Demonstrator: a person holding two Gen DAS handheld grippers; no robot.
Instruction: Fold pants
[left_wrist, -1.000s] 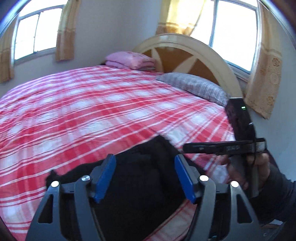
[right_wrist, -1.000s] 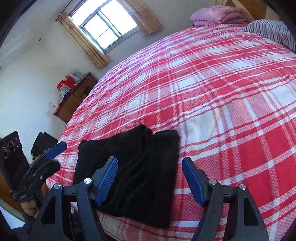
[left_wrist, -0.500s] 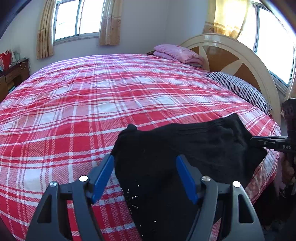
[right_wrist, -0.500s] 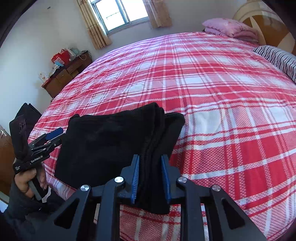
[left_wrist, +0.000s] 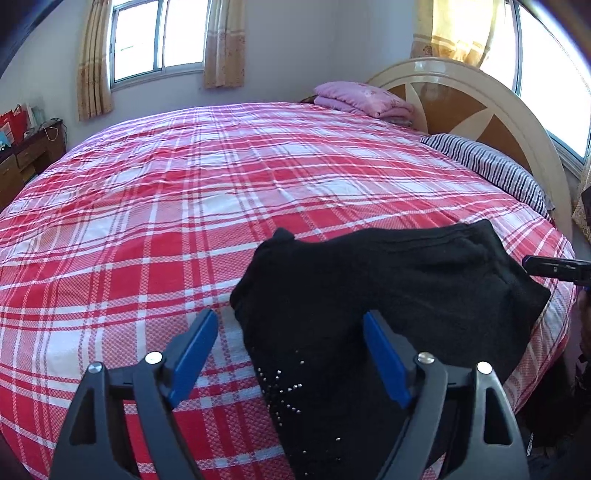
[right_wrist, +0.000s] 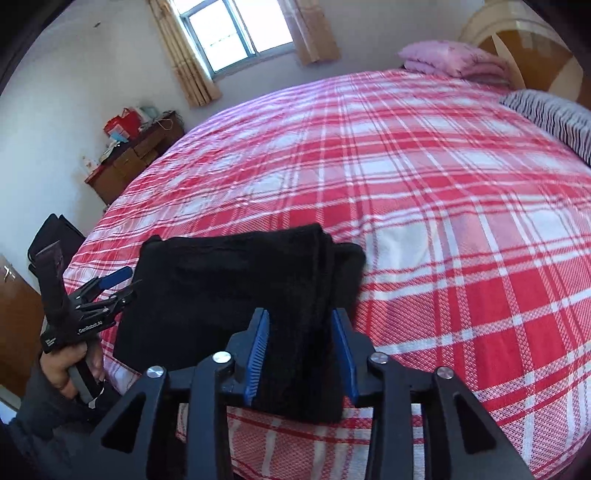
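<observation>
Right wrist view: the black pants (right_wrist: 236, 291) lie folded into a thick, fuzzy slab at the near corner of the bed (right_wrist: 424, 206), on its red-and-white plaid cover. The layered fold edge runs straight toward me and sits between the blue pads of my right tongs (right_wrist: 301, 354), whose jaws are opening; the pads look just clear of the cloth. In the left wrist view the pants (left_wrist: 388, 291) show a scatter of small silver studs near the low edge and a ribbed band along the far edge. My left tongs (left_wrist: 291, 354) are opening too, wide apart, one pad over the plaid and one over the pants, gripping nothing. A striped pillow (left_wrist: 491, 166) and a folded pink blanket (left_wrist: 362, 98) lie by the headboard (left_wrist: 480, 96).
</observation>
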